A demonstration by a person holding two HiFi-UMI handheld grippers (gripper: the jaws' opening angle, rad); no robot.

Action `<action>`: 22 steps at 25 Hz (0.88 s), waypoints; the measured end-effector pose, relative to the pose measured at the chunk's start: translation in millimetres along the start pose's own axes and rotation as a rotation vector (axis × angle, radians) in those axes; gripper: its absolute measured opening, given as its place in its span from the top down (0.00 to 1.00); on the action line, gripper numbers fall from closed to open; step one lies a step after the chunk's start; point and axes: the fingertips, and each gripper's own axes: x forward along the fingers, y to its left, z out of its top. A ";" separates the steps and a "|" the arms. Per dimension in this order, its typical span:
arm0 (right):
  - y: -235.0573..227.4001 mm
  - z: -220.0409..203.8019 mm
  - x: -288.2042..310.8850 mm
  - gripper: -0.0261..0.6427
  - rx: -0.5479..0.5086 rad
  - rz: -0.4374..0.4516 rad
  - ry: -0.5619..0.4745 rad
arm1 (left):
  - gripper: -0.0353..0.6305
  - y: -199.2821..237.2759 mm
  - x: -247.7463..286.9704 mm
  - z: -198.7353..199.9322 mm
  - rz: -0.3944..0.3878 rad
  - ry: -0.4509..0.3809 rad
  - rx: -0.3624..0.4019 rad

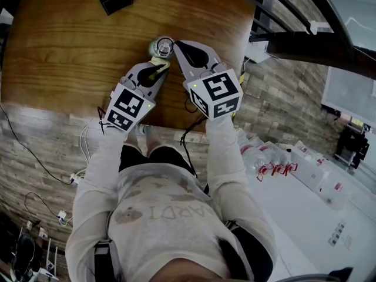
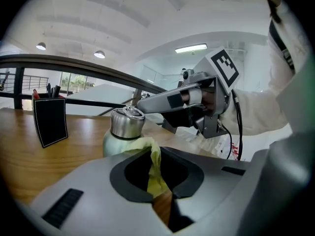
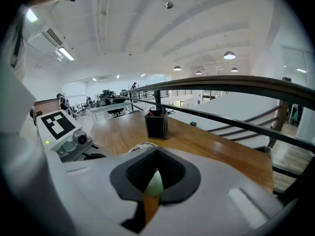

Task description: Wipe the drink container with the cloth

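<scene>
Left gripper (image 1: pixel 158 68) was clenched on the yellow cloth (image 2: pixel 156 178). A fold stood up between its jaws, and the free end was pressed against the shoulder of the bottle (image 2: pixel 114 142). Judged: the cloth was held short so the jaw tips could push it onto the wall while rubbing.

Right gripper (image 1: pixel 177 44) came in from the other side, at the top of the bottle, by the steel cap (image 2: pixel 126 123). Its jaws were drawn close, and the bottle's pale green showed in the narrow gap between them. Judged: it was nipping the bottle to keep it from sliding or turning under the wipe. How firm the hold was could not be told.

The bottle stood upright on the table (image 1: pixel 70 46), near the person's edge, between the two grippers.

Containers:
- Bottle: cap on, contents not visible.
- Black holder (image 3: pixel 156 125): well apart from the bottle, further back on the table. Pens (image 3: pixel 156 113) stood in it, their tips above the rim. Count unclear.
</scene>
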 end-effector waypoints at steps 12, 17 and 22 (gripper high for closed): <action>-1.1 0.8 1.6 0.95 -0.002 0.001 0.002 | 0.90 9.7 17.8 -40.4 0.035 0.111 -0.113; -1.5 1.4 1.0 0.95 -0.002 0.003 0.000 | 0.90 11.7 22.0 -46.3 0.047 0.143 -0.159; -2.1 1.3 1.2 0.95 -0.002 -0.002 0.001 | 0.90 10.9 21.6 -46.6 0.045 0.147 -0.150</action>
